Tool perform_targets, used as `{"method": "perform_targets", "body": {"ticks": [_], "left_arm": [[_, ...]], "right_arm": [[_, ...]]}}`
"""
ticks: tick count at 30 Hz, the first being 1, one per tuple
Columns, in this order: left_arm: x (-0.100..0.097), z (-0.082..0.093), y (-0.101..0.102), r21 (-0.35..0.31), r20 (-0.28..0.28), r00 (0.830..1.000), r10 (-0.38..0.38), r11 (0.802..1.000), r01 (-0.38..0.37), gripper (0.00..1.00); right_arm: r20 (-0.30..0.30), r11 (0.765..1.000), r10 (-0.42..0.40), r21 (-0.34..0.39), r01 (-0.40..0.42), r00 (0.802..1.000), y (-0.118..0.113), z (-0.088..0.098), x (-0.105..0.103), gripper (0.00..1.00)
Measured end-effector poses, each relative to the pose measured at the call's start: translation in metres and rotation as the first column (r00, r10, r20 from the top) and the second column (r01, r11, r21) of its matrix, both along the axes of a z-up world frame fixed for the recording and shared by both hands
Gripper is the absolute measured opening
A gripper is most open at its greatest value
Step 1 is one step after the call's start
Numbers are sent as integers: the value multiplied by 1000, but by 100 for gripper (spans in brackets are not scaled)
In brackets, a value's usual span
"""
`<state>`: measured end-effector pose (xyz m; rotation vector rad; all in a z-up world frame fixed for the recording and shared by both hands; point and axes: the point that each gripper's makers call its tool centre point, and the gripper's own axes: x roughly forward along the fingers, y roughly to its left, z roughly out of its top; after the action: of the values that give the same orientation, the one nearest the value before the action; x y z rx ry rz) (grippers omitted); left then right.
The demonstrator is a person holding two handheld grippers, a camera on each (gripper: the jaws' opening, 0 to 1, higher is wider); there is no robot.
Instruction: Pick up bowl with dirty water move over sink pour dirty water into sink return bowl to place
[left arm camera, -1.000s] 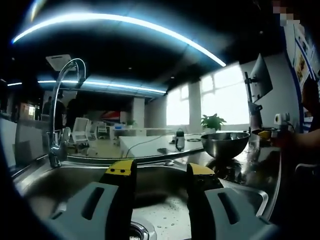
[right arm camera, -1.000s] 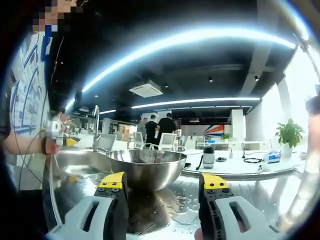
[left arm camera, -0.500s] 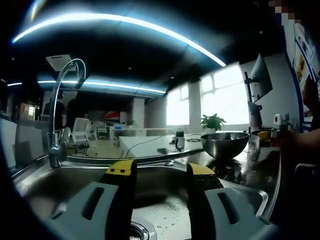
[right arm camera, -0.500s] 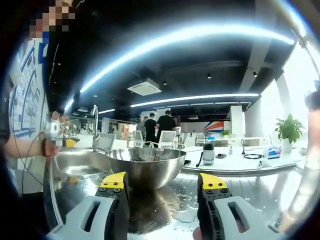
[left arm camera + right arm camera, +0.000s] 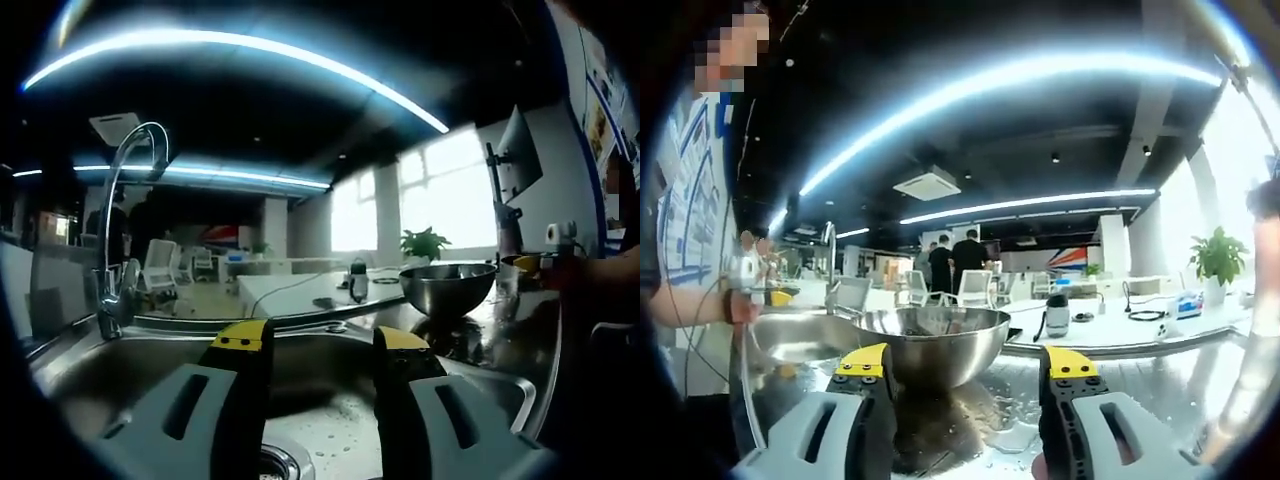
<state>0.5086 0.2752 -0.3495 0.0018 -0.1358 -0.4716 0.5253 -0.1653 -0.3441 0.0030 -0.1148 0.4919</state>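
Left hand-held gripper (image 5: 320, 345) hangs released over the sink (image 5: 120, 365), faucet (image 5: 118, 240) to its left, bowl (image 5: 447, 287) far right on the wet surface (image 5: 520, 330). Right hand-held gripper (image 5: 968, 365) is released, bowl (image 5: 932, 345) right ahead between its jaws, untouched, sink (image 5: 800, 335) behind.

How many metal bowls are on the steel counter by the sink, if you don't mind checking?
1: the bowl stands on the counter beside the sink, straight ahead of the right gripper.

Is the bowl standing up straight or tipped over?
Upright. The bowl sits on the wet counter with its rim level, beside the sink.
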Motion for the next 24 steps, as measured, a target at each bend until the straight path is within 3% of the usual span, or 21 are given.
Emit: {"method": "perform_targets", "body": {"ticks": [6,15,17,24], "left_arm": [[-1,0,-3,20,5,1000,-9,1000,9,39],[-2,3,-5,4,1,1000,-13,1000,13,38],[-1,12,-7,-7,20,1000,-22,1000,22,38],[2,24,-10,-13,70,996,-46,999,47,38]], "right_arm": [[-20,999,40,-29,-41,999,19,16,0,48],[-32,1000,31,3,-31,999,11,47,13,46],[-26,1000,28,12,-28,999,10,52,15,46],[-40,1000,19,2,-19,999,18,50,26,44]]}}
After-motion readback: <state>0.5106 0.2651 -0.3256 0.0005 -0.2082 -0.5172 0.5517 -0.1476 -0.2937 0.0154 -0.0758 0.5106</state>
